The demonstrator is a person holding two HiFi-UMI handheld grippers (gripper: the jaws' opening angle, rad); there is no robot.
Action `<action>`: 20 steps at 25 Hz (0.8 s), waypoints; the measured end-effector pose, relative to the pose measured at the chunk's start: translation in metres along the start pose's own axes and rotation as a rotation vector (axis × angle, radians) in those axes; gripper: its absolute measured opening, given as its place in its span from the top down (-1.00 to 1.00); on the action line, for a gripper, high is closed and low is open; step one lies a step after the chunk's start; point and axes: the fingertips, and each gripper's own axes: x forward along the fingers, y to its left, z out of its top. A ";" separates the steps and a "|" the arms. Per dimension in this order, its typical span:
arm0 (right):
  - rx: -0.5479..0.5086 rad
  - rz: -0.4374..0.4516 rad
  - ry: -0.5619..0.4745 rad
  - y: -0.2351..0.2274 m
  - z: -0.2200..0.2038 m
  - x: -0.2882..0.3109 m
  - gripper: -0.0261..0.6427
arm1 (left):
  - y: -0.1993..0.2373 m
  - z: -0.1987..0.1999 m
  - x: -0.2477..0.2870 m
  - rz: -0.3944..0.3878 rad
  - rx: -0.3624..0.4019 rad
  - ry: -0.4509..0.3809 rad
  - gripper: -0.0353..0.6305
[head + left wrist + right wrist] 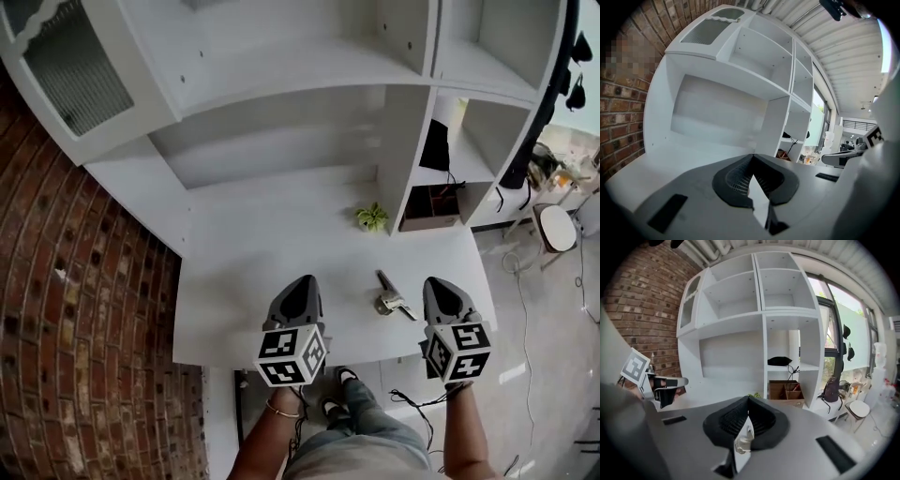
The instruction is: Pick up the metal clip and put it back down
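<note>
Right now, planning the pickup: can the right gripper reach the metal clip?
Probably yes: the metal clip lies on the white desk just beside the right gripper, nothing between; its shut jaws must open first.

Right gripper view: clip (743,439) showed only as a sliver through the slot under the closed jaws. The rest was hidden by the right tool (748,399) body, so its shape was not readable. Left gripper view: left tool (752,157) body covered most of the table (633,173). Head view: both tools overlapped the table's near edge and hid it. Cabinet door (66,66) was cut off by the top-left edge. Shelf unit (375,56) was cut at the top. Plant (372,217) was too small for detail. Dark thing (434,145) on a shelf, couldn't tell what. Box (429,206) contents were unclear.
</note>
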 end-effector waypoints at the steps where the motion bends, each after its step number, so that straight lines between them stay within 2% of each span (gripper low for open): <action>1: 0.022 -0.006 -0.029 -0.004 0.006 -0.006 0.92 | -0.004 0.003 -0.002 -0.006 0.004 -0.006 0.88; 5: 0.104 -0.039 -0.155 -0.019 0.030 -0.030 0.92 | -0.012 0.008 -0.007 -0.013 0.001 -0.012 0.88; 9: 0.113 -0.106 -0.236 -0.036 0.043 -0.047 0.92 | -0.011 0.014 -0.011 -0.002 -0.002 -0.027 0.88; 13: 0.109 -0.174 -0.261 -0.051 0.042 -0.058 0.92 | -0.011 0.028 -0.013 0.003 0.019 -0.057 0.88; 20: 0.108 -0.209 -0.257 -0.063 0.037 -0.060 0.92 | -0.020 0.037 -0.007 -0.002 0.038 -0.069 0.88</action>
